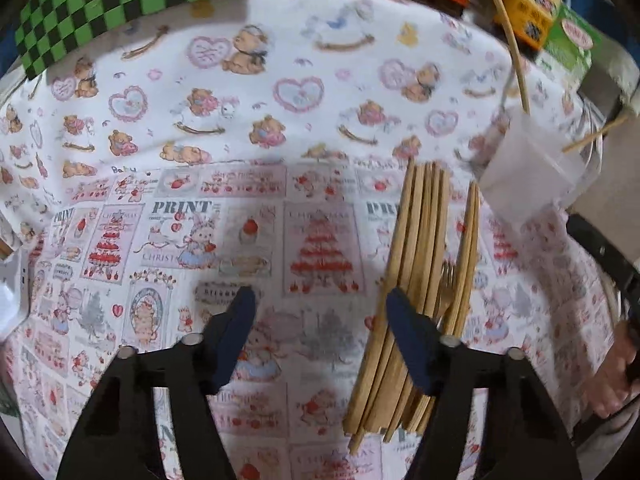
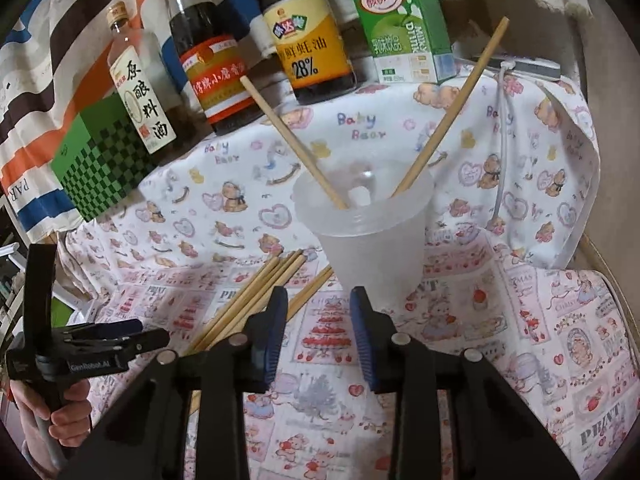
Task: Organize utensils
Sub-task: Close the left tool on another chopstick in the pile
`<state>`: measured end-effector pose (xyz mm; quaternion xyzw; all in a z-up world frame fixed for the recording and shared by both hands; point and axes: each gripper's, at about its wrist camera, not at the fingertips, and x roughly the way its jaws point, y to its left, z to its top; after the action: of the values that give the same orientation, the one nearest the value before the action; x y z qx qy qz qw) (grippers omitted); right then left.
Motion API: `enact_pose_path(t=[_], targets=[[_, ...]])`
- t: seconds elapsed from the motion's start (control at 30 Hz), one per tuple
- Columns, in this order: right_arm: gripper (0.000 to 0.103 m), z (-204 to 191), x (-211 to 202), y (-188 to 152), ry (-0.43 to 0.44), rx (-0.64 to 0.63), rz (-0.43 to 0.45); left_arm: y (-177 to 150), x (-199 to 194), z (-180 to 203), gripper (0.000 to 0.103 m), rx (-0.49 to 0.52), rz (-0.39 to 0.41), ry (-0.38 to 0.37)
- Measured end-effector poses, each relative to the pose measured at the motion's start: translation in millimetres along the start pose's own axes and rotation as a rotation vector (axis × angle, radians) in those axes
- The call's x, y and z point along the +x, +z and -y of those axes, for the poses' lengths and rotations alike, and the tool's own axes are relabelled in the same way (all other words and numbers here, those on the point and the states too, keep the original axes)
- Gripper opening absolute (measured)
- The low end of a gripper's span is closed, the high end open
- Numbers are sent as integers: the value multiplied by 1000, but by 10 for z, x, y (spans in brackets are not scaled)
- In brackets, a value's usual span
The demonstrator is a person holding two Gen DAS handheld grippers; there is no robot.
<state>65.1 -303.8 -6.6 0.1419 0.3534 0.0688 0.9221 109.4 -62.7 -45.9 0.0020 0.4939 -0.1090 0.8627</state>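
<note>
Left gripper (image 1: pixel 320 320) jaws partly open, nothing between the pads, only patterned cloth (image 1: pixel 224 128) on the tabletop under the gap. Right-hand pad sits over the edge of the chopstick pile (image 1: pixel 420 256); cannot tell if it touches. Pile lies flat on the cloth, just beside the translucent cup (image 1: pixel 524 168), with a small wooden fork (image 1: pixel 447 280) among the sticks.

Right gripper (image 2: pixel 320 320) jaws narrower, still apart, empty. Gap points at cloth just in front of the cup's (image 2: pixel 372 240) base; pads not on the cup. Chopstick pile (image 2: pixel 256 296) lies left of its left pad, partly hidden behind it.

Cup stands upright, two chopsticks (image 2: pixel 292 140) leaning out of it to opposite sides. Left gripper (image 2: pixel 132 334) visible at far left in the right wrist view, held by a hand (image 2: pixel 60 412). Bottles (image 2: pixel 208 52) and a green milk carton (image 2: pixel 400 28) at the back of the tabletop, checkered green box (image 2: pixel 100 160) at left.
</note>
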Motion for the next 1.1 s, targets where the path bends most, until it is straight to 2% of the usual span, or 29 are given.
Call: enact_pose_path(t=[0.07, 0.13, 0.2, 0.37, 0.5, 0.57, 0.63, 0.7, 0.87, 1.1], targets=[[21, 6, 33, -5, 24, 6, -25, -17, 37, 43, 48, 17, -26, -11], [21, -4, 64, -20, 30, 7, -43, -29, 48, 71, 37, 26, -36, -36], [21, -37, 77, -38, 13, -10, -46, -35, 55, 107, 33, 43, -43, -49], [21, -97, 61, -53, -21, -35, -26, -63, 50, 188, 32, 85, -59, -63], [21, -90, 46, -42, -27, -35, -19, -74, 79, 235, 31, 105, -72, -48], [23, -75, 50, -41, -32, -29, -21, -70, 90, 239, 26, 104, -78, -58], [23, -64, 65, -40, -34, -26, -29, -75, 118, 246, 9, 94, -87, -88], [24, -58, 74, -43, -40, -25, -34, -74, 116, 240, 5, 86, -95, -101], [27, -74, 92, -52, -53, -34, -41, -92, 85, 221, 4, 82, -96, -110], [30, -86, 103, -53, -59, -40, -44, -142, 29, 299, 4, 145, -79, -40]])
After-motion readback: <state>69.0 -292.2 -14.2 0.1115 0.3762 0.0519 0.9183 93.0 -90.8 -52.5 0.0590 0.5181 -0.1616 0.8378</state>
